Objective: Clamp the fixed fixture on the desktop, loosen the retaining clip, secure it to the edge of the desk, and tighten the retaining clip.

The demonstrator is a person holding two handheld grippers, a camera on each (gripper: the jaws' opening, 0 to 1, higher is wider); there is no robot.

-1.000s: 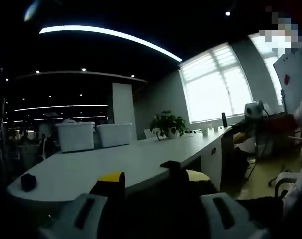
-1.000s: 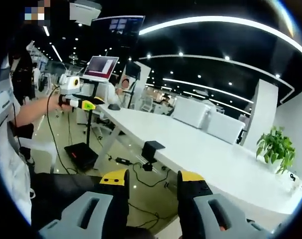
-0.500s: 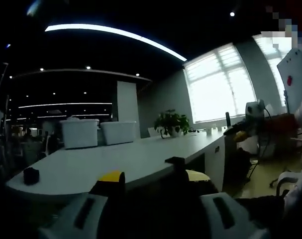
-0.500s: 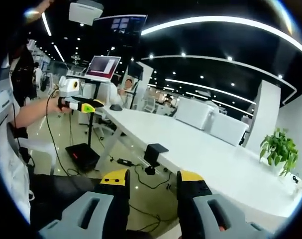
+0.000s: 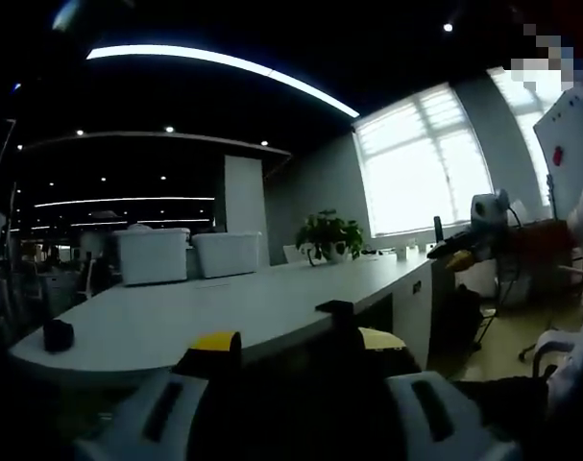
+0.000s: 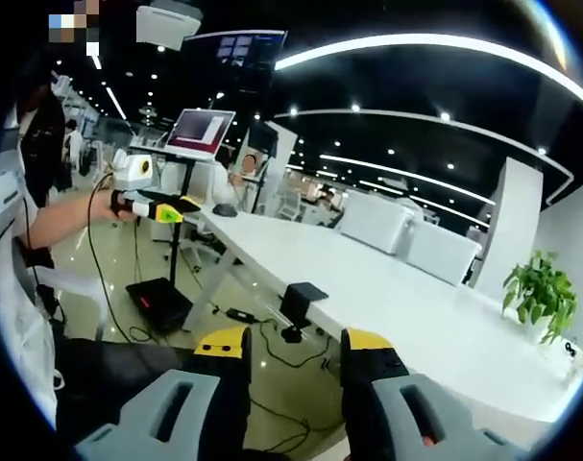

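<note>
Grey plastic bodies w/ yellow-capped black tips on both tools. Right gripper (image 6: 297, 357): jaws stand apart, nothing between them, held off the desk edge over glossy floor. Left gripper (image 5: 297, 348): jaws also spread, gap betw. them dark, nothing gripped as far as I can see.

Fixture (image 6: 298, 305) in right gripper view: small black clamp, boxy flat-topped head sitting on the near edge of the desk (image 6: 406, 298), short stem w/ round knob hanging below the edge. Sits just above the gap betw. the right jaws, not touching them. In left gripper view same fixture (image 5: 335, 310) is a dark block on the desk edge just above the right-hand jaw tip; detail too dark to read.

Desk: long, white, smooth matte top, rounded end. Small black cube-ish object (image 5: 58, 335) near its far-left end in left view, apart from the fixture. Two white rectangular bins (image 5: 190, 256) further back, leafy potted plant (image 5: 327, 235) behind them by the bright blinded window (image 5: 421, 161).

Right view, left side: person's hand (image 6: 113, 204) holding another grey/yellow tool, laptop on stand (image 6: 197, 132) beyond it, black cables (image 6: 272, 351) looped on the floor under the desk.
</note>
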